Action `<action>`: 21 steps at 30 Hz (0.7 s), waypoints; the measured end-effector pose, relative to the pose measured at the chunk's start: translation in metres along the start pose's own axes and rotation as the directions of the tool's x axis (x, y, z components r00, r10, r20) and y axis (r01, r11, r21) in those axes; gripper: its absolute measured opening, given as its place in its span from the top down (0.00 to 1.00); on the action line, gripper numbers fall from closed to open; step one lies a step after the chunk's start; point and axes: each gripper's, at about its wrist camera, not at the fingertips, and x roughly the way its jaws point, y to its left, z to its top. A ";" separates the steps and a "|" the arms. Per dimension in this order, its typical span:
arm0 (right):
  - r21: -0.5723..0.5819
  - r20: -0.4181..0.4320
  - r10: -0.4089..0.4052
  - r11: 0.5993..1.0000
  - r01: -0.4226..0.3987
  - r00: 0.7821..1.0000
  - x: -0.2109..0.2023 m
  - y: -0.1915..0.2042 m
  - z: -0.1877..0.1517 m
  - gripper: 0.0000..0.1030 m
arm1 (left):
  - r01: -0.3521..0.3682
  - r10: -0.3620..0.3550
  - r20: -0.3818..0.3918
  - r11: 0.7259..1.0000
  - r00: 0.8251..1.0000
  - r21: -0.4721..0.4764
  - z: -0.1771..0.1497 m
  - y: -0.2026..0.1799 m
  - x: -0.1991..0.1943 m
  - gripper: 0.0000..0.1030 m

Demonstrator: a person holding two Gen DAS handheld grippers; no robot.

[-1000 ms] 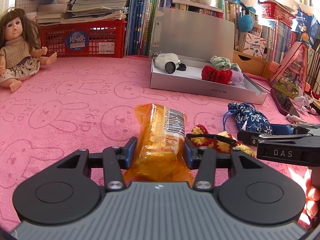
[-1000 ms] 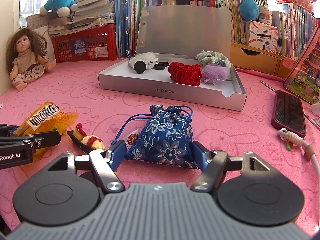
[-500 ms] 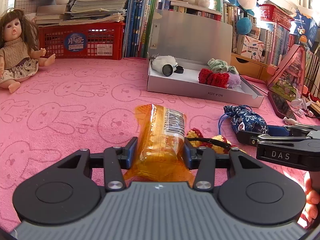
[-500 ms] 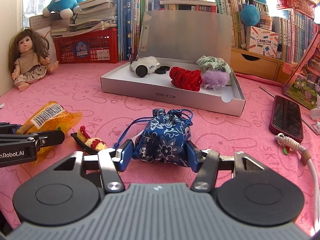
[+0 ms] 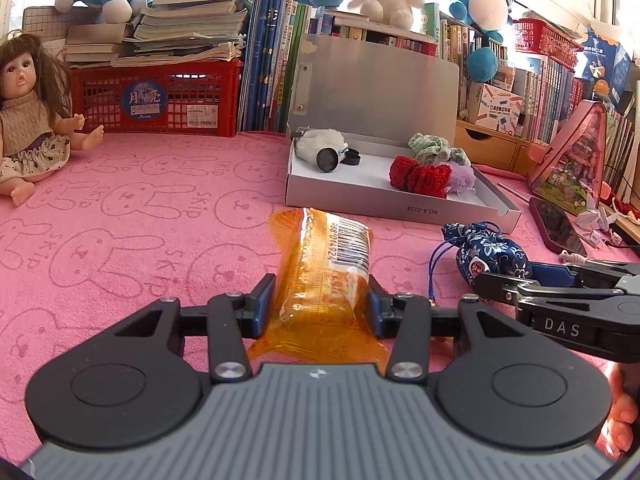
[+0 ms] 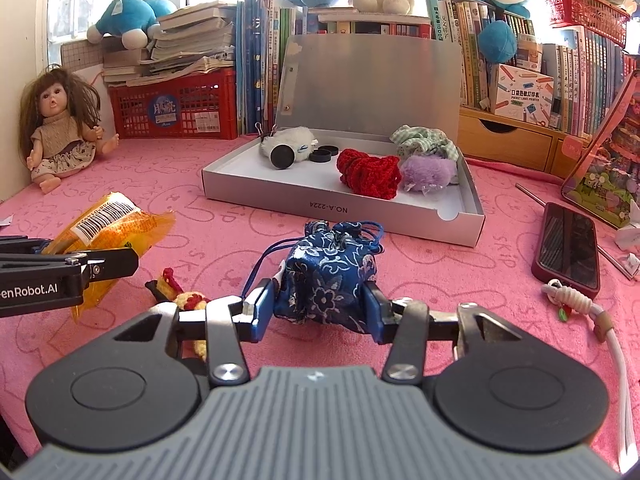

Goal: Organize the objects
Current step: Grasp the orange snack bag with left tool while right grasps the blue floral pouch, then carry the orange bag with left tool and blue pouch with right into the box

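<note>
My left gripper [image 5: 322,306] is closed on the orange snack packet [image 5: 324,276]; both blue pads press its sides, and the barcode end points away from me. My right gripper [image 6: 320,308] is clamped on the blue floral pouch [image 6: 330,270], with the drawstring neck at the far side and the blue cord hanging to the left. In the right wrist view the packet looks raised above the pink blanket [image 6: 168,184], but I cannot tell if the pouch is lifted or touches the cloth. Between my two grippers, low on the blanket, lies a small red and yellow knitted thing [image 6: 182,296], partly hidden behind my right finger. To the right of the pouch is a dark phone [image 6: 568,248] with a white cord [image 6: 576,304] near its close end. Further away the open grey box [image 6: 344,206] stands with its lid up. Inside it I see a white fluffy toy [image 6: 292,140], black caps [image 6: 322,156], a red knitted piece [image 6: 368,172], a purple fluffy piece [image 6: 426,170] and a green checked scrunchie [image 6: 424,140]. Far left a doll [image 6: 60,128] sits beside the red crate [image 6: 176,104], and books [image 6: 260,64] line the back
</note>
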 end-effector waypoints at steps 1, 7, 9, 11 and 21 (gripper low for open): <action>0.002 0.002 0.001 1.000 -0.001 1.000 0.000 -0.001 0.001 0.52 | 0.005 -0.005 0.002 1.000 1.000 -0.004 0.002 0.000 0.001 0.51; 0.013 0.026 -0.011 1.000 0.011 1.000 -0.005 -0.008 0.011 0.55 | 0.016 -0.017 0.019 1.000 1.000 0.006 0.015 -0.004 0.003 0.51; 0.016 0.030 -0.018 1.000 0.018 0.999 -0.006 -0.009 0.012 0.55 | 0.019 -0.019 0.026 1.000 0.999 0.012 0.020 -0.006 0.004 0.51; 0.019 0.027 -0.021 1.000 0.020 0.999 -0.006 -0.011 0.012 0.56 | 0.019 -0.020 0.032 1.000 0.999 0.015 0.023 -0.007 0.005 0.51; 0.036 0.023 -0.029 0.999 0.028 0.999 -0.008 -0.017 0.007 0.56 | 0.023 -0.023 0.024 1.000 0.999 0.016 0.023 -0.008 0.008 0.52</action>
